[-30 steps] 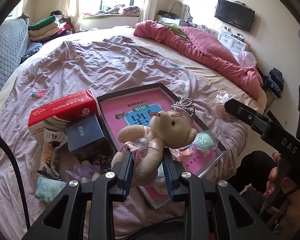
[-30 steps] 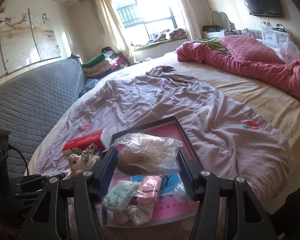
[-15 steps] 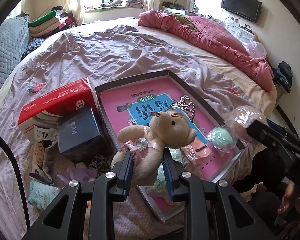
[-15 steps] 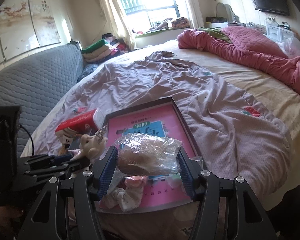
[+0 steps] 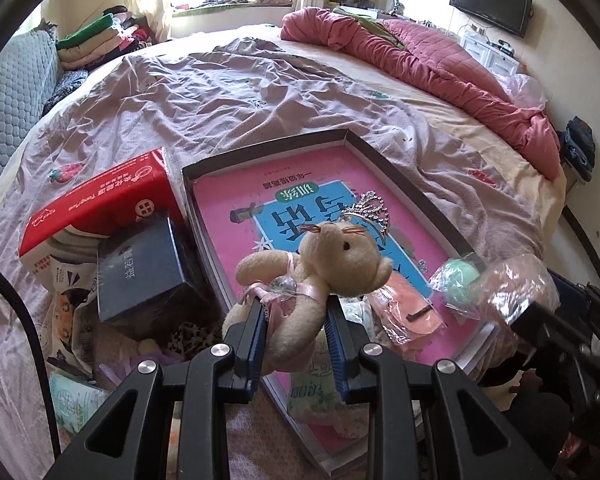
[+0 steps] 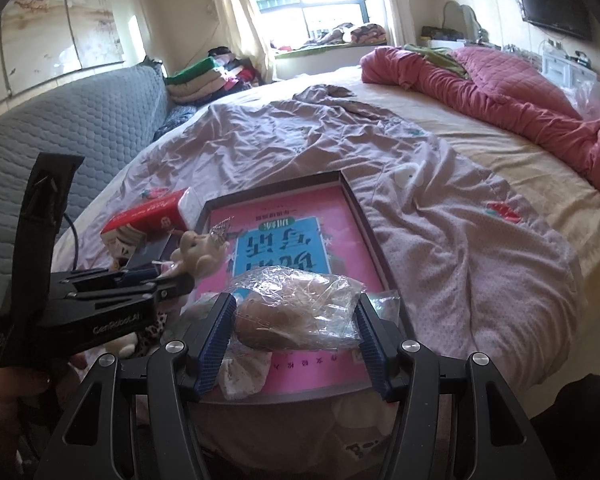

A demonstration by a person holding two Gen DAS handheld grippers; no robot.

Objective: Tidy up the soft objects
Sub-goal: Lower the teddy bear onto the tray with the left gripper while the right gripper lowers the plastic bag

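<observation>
My left gripper (image 5: 295, 330) squeezes the teddy bear (image 5: 320, 276) above the tray (image 5: 404, 184); my right gripper (image 6: 296, 336) clamps a crinkly bagged toy (image 6: 300, 308), which could slip free.

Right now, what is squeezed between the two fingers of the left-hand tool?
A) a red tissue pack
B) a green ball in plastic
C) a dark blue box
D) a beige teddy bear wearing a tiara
D: in the left wrist view the left gripper pinches the beige teddy bear by its body, above the pink tray.
</observation>
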